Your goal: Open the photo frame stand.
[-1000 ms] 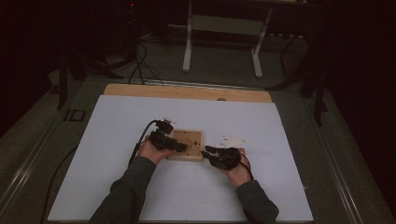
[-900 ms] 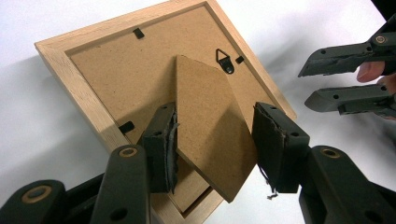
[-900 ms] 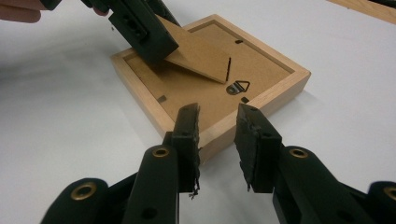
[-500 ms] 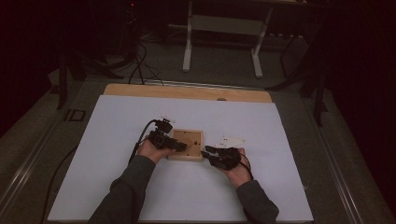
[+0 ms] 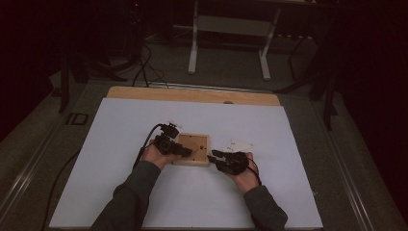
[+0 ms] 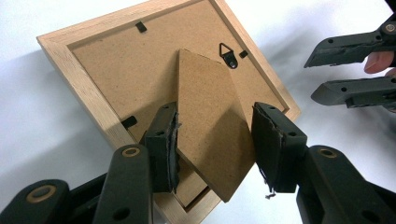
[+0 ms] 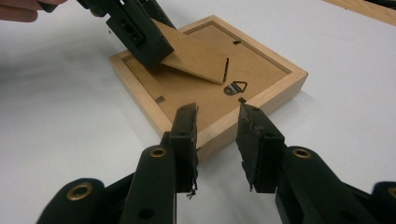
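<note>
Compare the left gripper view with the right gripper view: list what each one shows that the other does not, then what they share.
Left gripper view alone: the left gripper from behind, jaws open around the raised stand flap, and the right gripper, open, near the frame's far corner.

Right gripper view alone: the right gripper's own jaws, open either side of the frame's near corner, the flap's edge lifted off the backing with the left gripper at its raised end, and a wooden table edge top right.

Both: the wooden picture frame lying face down on the white surface, and its metal hanger.

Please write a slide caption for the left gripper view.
Left gripper straddles the easel stand of a face-down wooden picture frame.
</note>
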`<state>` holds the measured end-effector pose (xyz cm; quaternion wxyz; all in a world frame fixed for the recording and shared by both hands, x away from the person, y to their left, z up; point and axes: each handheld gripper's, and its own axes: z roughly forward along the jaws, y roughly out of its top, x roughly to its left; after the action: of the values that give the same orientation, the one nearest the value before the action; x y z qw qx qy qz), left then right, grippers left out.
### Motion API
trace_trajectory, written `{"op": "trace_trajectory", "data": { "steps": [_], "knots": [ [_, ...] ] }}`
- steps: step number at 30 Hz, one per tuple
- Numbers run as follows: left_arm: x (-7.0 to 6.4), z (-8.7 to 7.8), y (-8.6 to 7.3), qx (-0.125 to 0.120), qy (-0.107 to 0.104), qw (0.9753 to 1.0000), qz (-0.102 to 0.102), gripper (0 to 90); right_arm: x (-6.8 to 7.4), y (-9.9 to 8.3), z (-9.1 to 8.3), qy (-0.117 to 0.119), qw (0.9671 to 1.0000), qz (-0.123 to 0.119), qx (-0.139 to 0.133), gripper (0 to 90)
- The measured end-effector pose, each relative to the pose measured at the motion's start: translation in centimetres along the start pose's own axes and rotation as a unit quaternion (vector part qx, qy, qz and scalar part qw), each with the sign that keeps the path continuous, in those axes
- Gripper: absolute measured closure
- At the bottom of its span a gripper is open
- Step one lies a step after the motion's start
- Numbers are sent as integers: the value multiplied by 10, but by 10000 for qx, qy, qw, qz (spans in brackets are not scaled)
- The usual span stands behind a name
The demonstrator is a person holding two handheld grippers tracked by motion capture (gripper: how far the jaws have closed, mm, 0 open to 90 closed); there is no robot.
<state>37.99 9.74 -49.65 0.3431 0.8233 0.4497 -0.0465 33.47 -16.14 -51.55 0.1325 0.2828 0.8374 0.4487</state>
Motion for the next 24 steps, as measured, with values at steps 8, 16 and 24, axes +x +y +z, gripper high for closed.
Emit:
{"op": "trace_trajectory", "data": {
  "steps": [8, 16, 24],
  "knots": [
    [-7, -1, -1, -79, 189, 9995, 242, 548, -2, 0, -2, -20, 10000, 38, -21, 670],
    [-12, -2, -4, -164, 315, 9982, 484, 549, -5, 1, -5, -59, 10000, 62, -39, 662],
    [-17, -3, -10, -328, 430, 9961, 694, 549, -8, 2, -8, -90, 9999, 81, -23, 648]
  ]
}}
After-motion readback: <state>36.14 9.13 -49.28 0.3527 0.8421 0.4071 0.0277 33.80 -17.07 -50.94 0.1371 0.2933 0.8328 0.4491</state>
